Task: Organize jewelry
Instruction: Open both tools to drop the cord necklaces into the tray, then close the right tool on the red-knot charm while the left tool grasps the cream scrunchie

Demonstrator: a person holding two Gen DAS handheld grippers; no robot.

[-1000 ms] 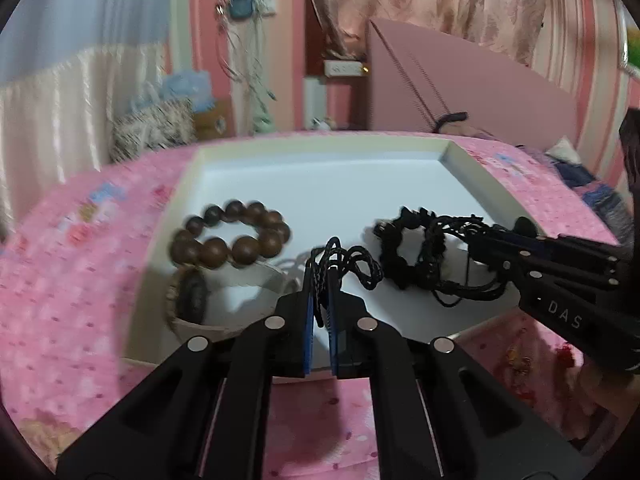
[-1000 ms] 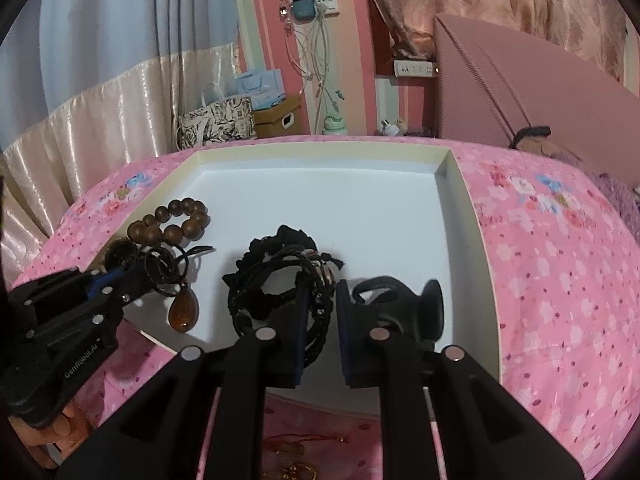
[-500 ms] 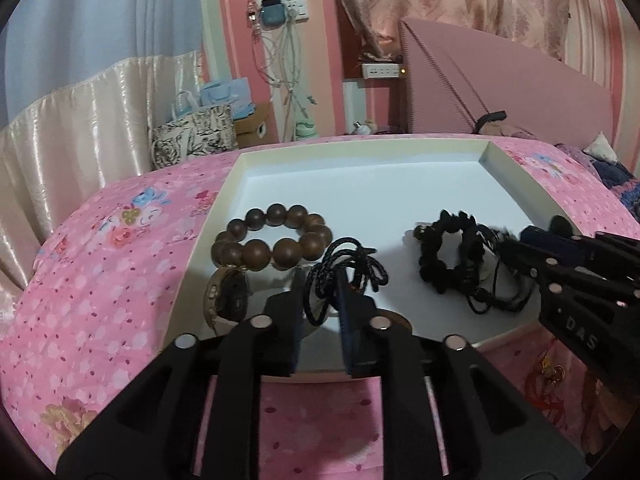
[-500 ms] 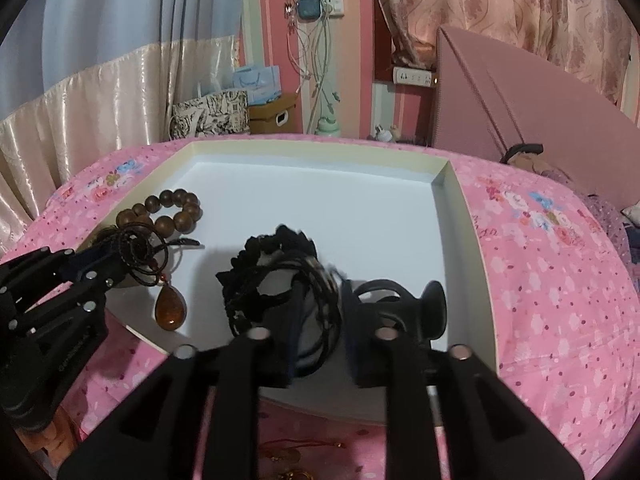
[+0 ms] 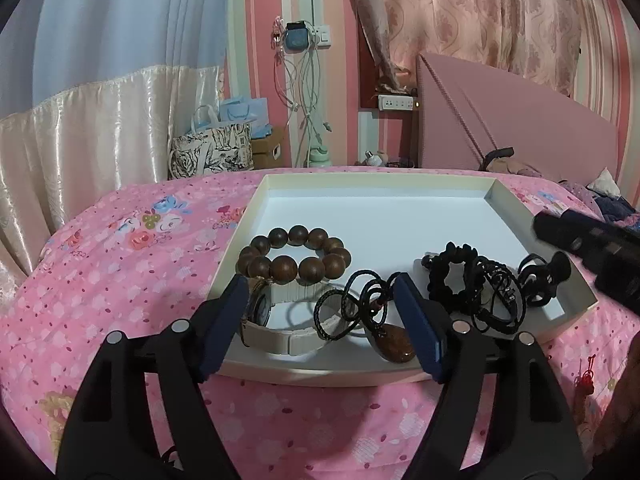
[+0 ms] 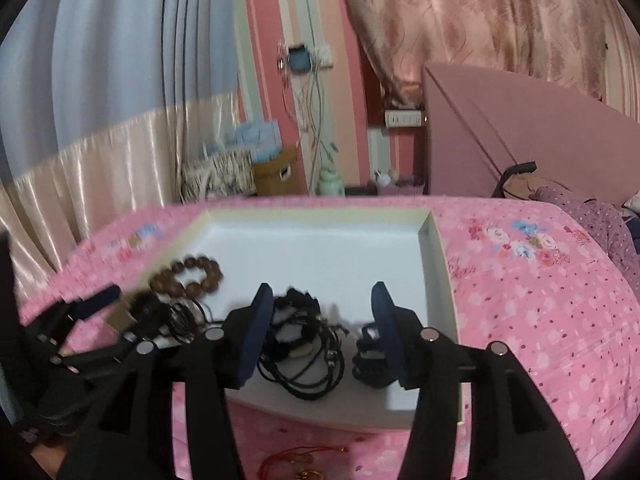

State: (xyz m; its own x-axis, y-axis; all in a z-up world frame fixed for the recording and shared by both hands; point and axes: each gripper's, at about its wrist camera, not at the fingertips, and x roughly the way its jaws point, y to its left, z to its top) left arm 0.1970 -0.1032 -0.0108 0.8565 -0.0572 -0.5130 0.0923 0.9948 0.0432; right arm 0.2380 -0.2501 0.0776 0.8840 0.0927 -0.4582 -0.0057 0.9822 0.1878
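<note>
Both claws are spread wide open right now and neither one is holding anything. The left claw [image 5: 320,312] hangs over the near edge of the white tray [image 5: 376,184], which sits on a pink flowery bedspread [image 5: 120,264]. Right between its fingers there's a cord necklace [image 5: 352,308] with a brown teardrop pendant [image 5: 394,346], lying loose on the tray floor. Tucked by its left finger is a watch [image 5: 260,308] on a cream strap, and just past that, a bracelet of big brown wooden beads [image 5: 294,258]. Off to its right lies a tangle of black bracelets [image 5: 472,284], then a black hair clip [image 5: 544,280] near the tray's right corner.

The right claw [image 6: 322,328] view is blurry, but the black tangle [image 6: 304,344] sits between its fingers and the clip [image 6: 370,360] is by its right finger. A red-corded charm [image 6: 296,460] lies on the bedspread below it.
</note>
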